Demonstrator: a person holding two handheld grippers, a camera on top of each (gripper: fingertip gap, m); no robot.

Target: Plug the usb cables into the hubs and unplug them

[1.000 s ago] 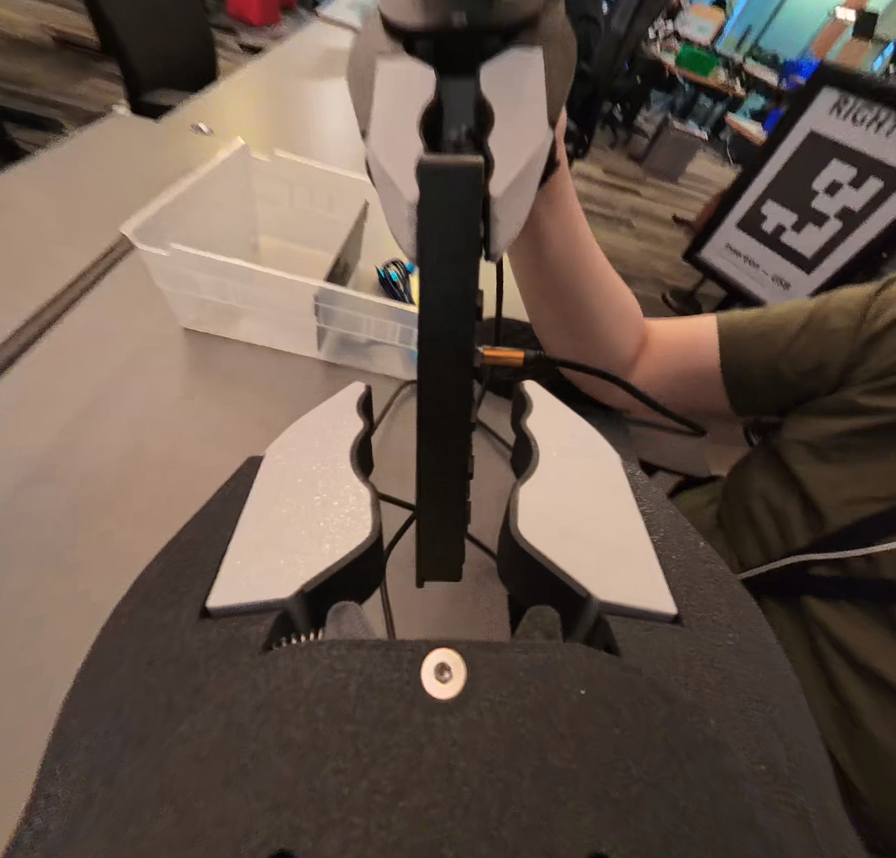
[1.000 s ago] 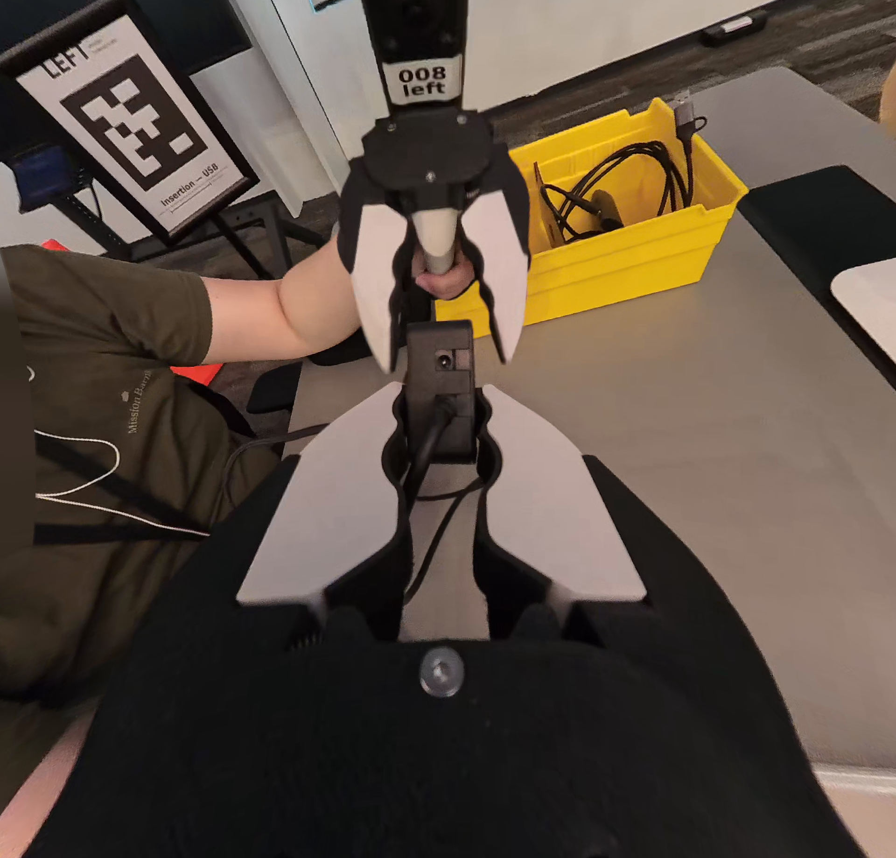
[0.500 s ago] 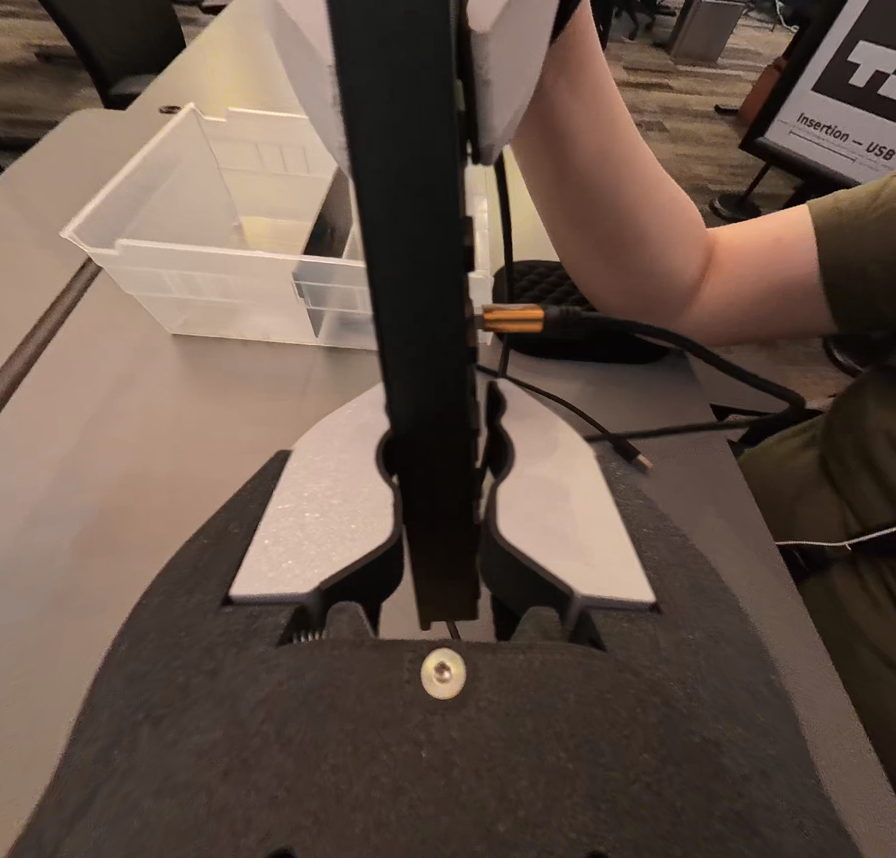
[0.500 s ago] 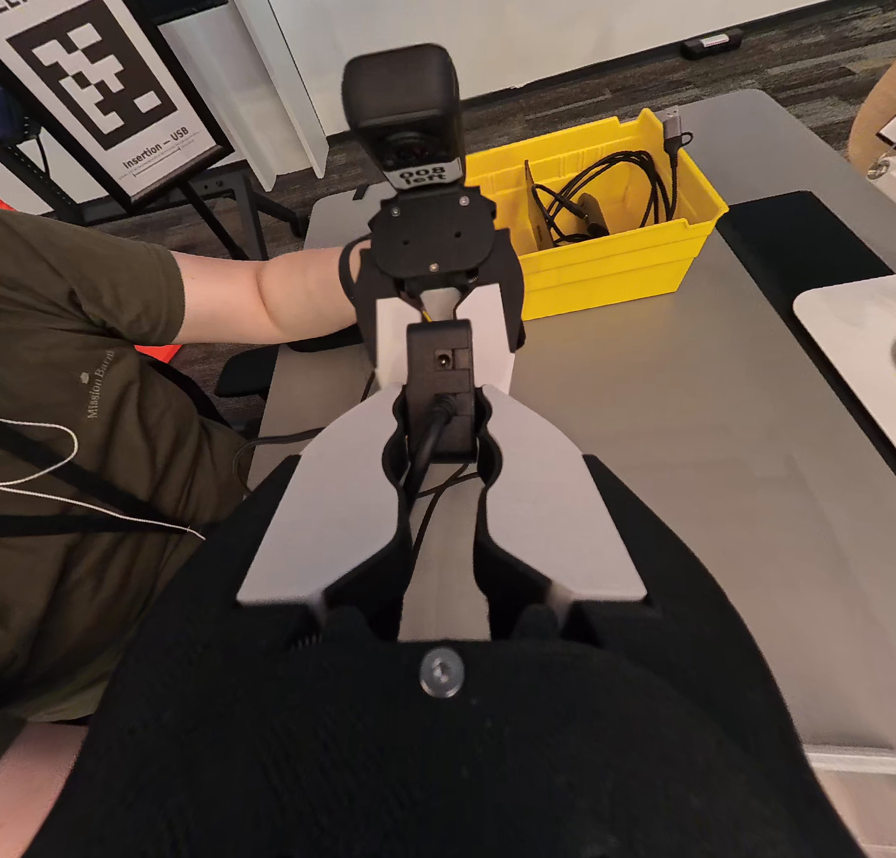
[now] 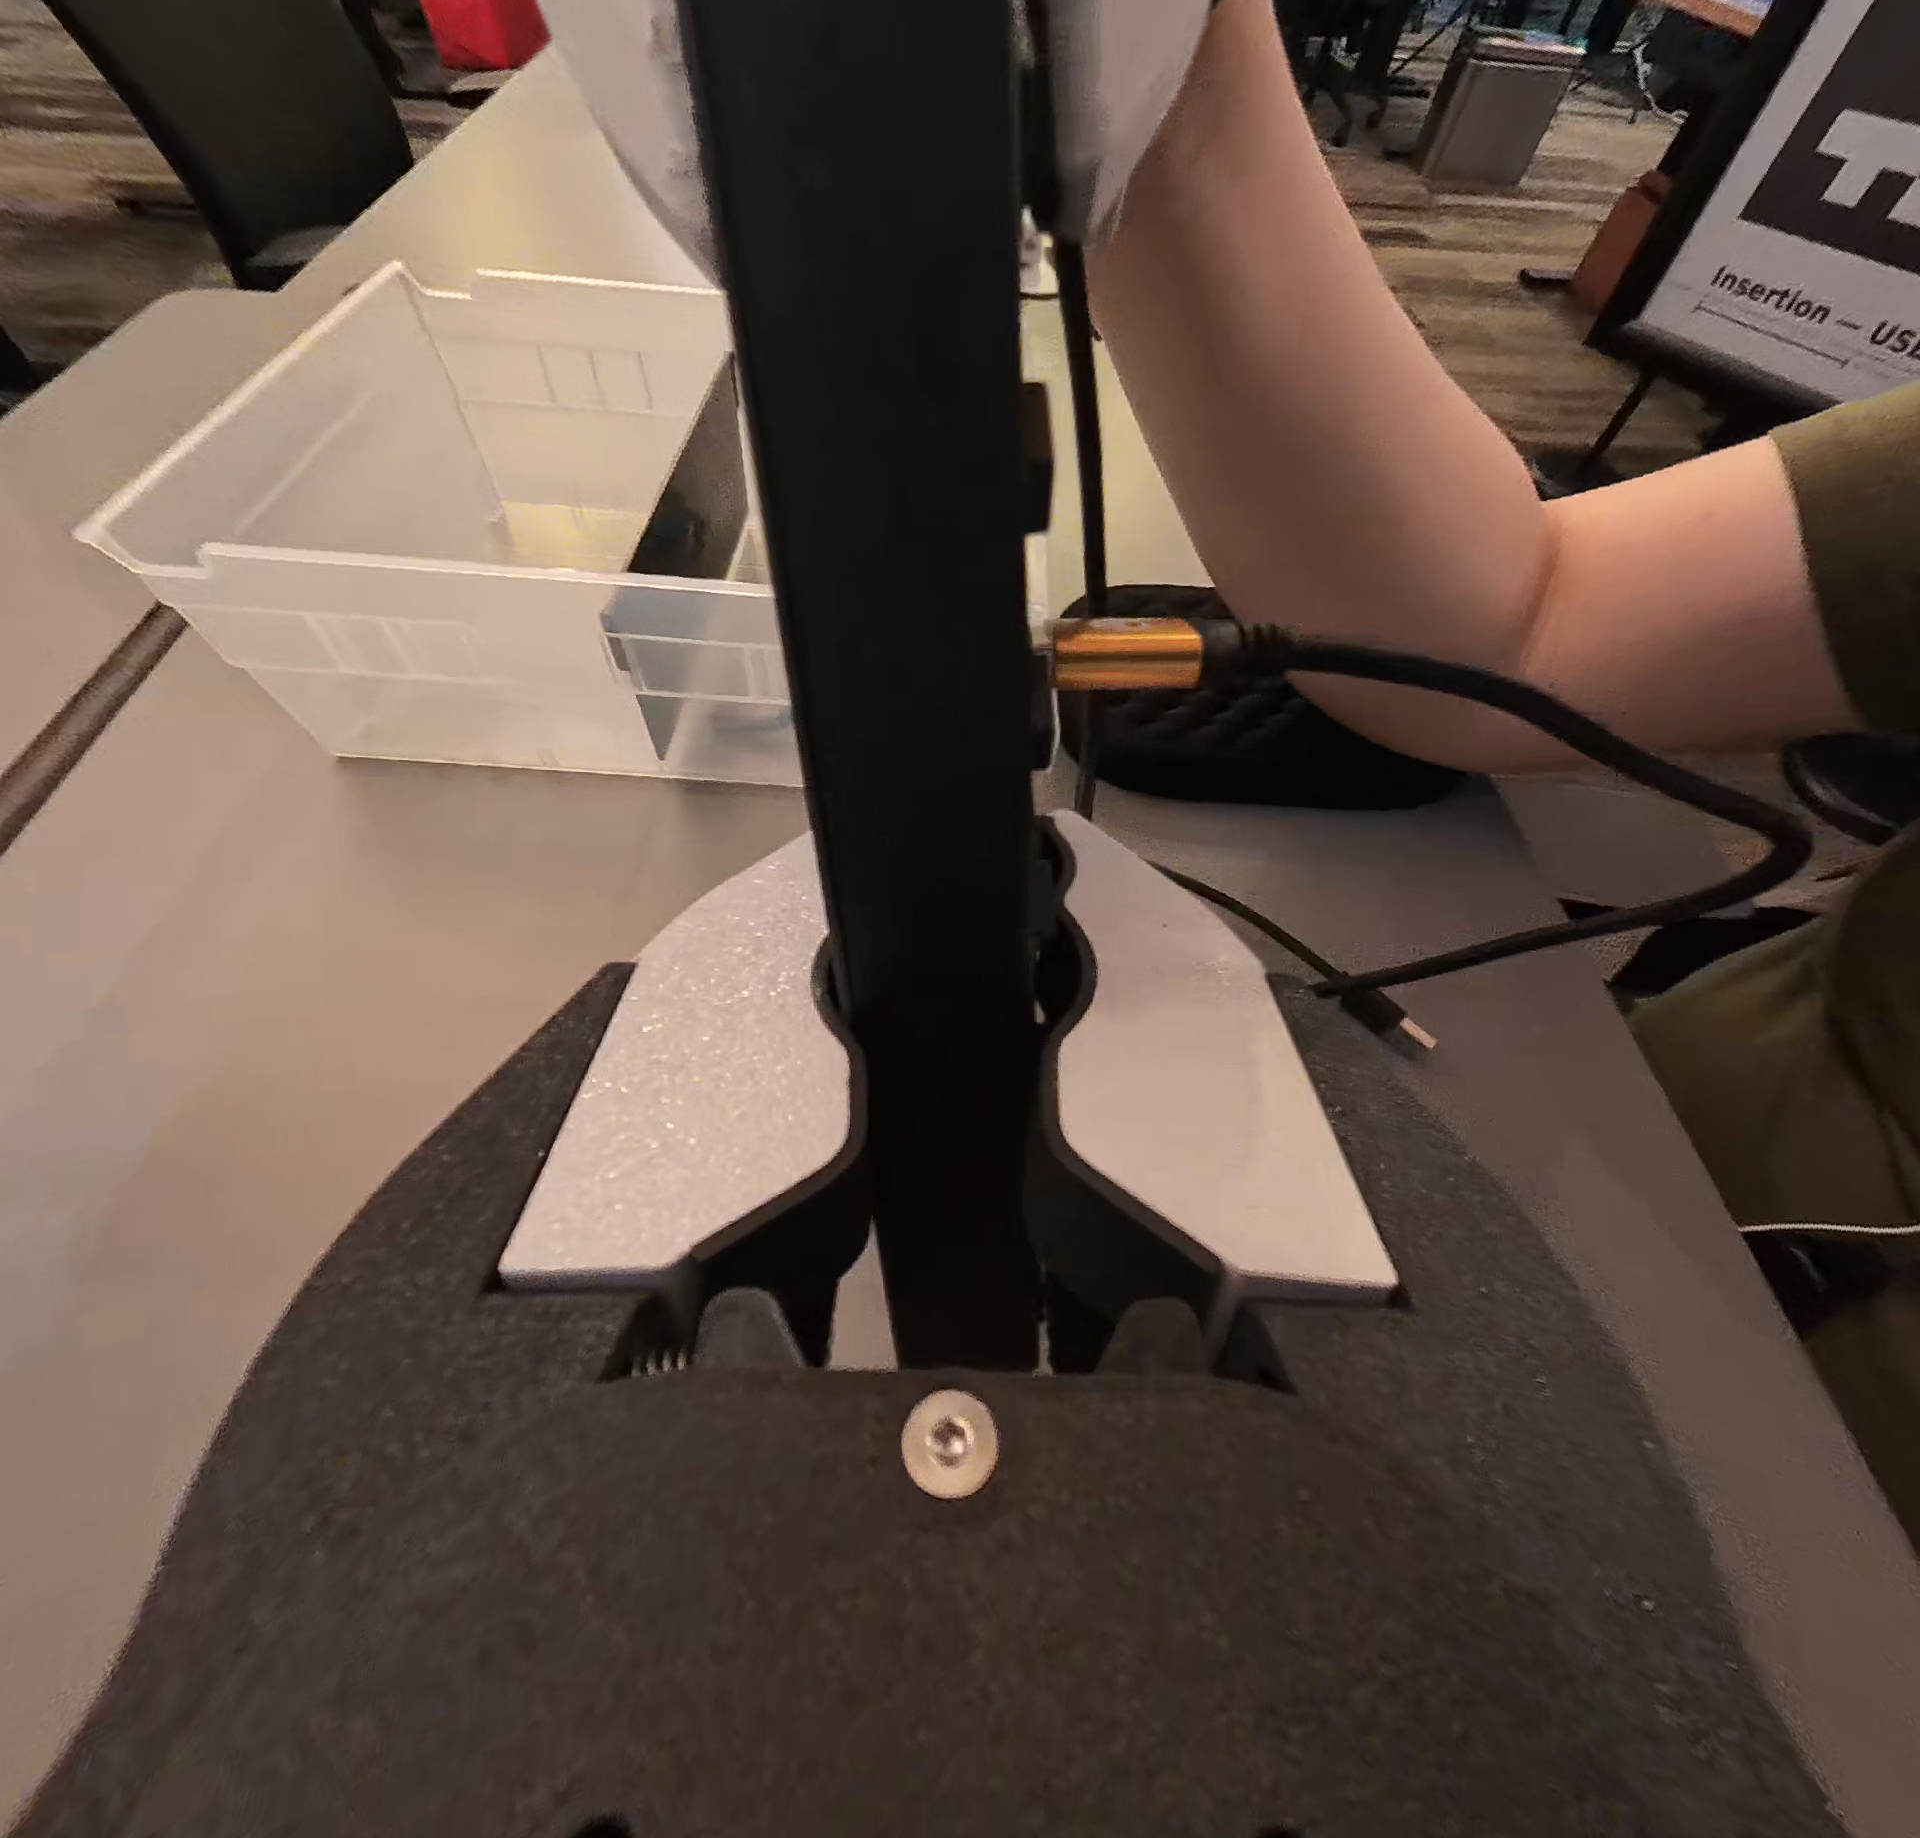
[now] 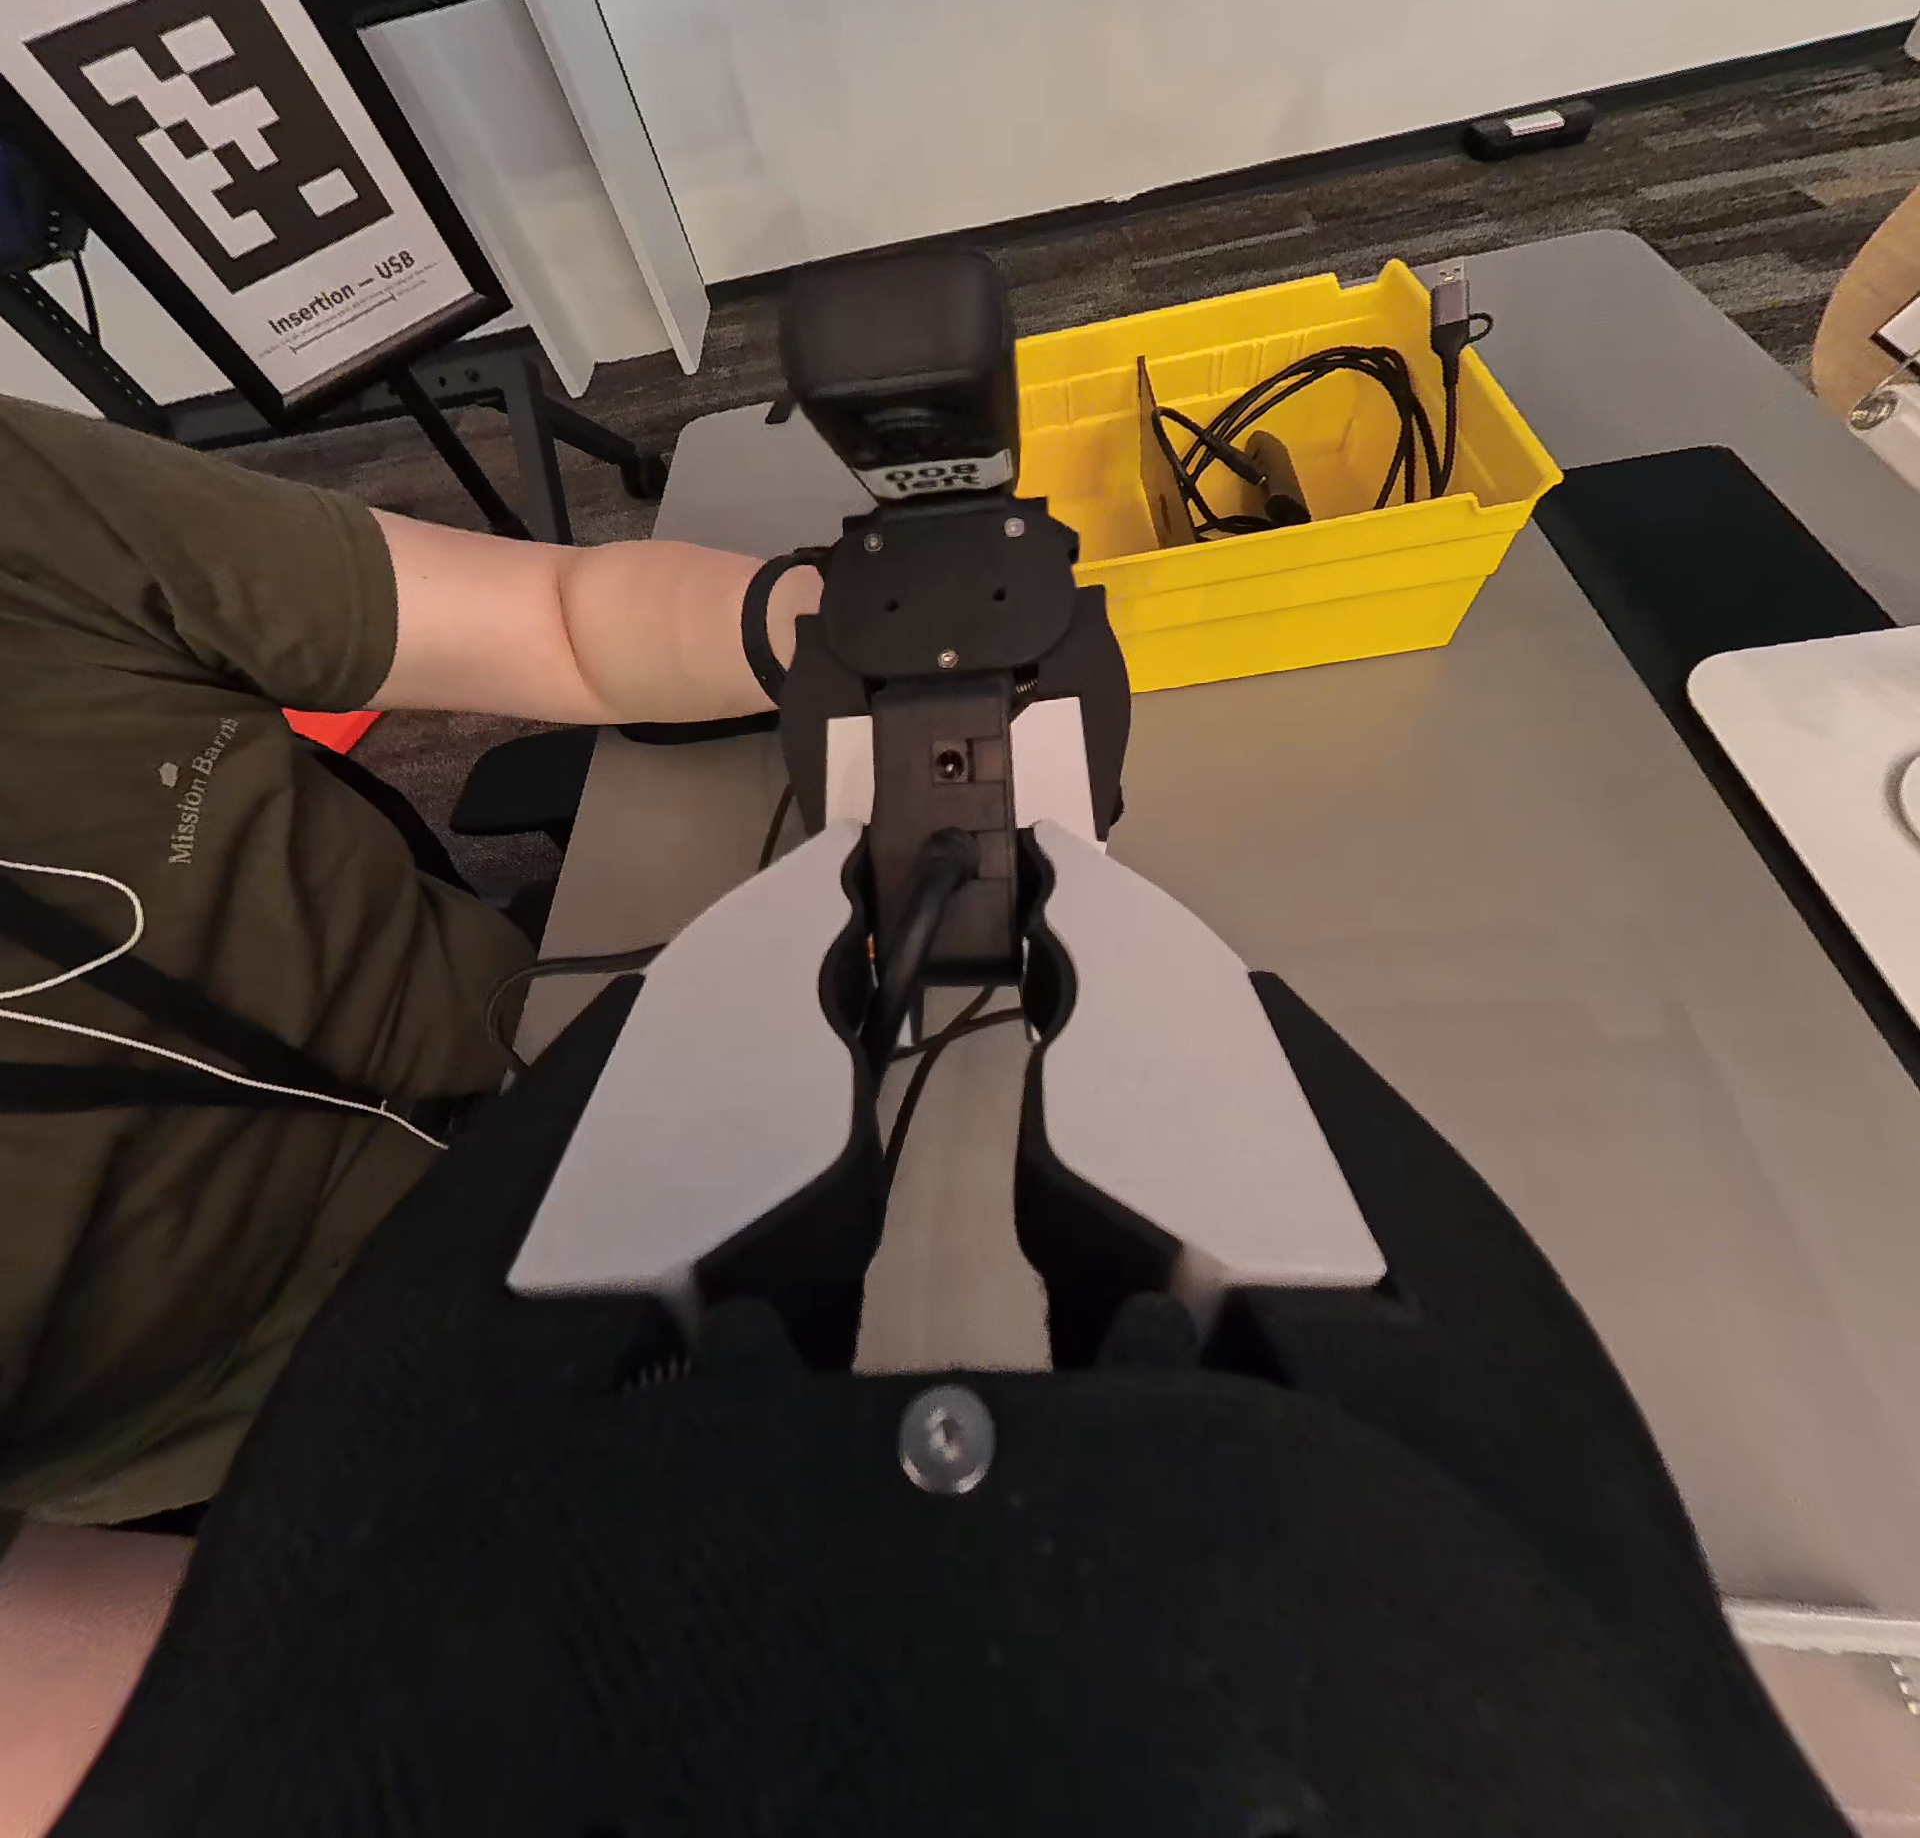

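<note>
Black USB hub [image 5: 883, 541] clamped by left gripper [image 5: 940, 915] and right gripper [image 6: 940, 895], printed marker sign [image 6: 208, 147] behind

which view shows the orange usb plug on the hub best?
Left wrist view: the orange usb plug sticks out sideways from the black hub, seated in a side port, in full profile. Right wrist view sees only the hub's end face; the plug cannot be made out there.
</note>
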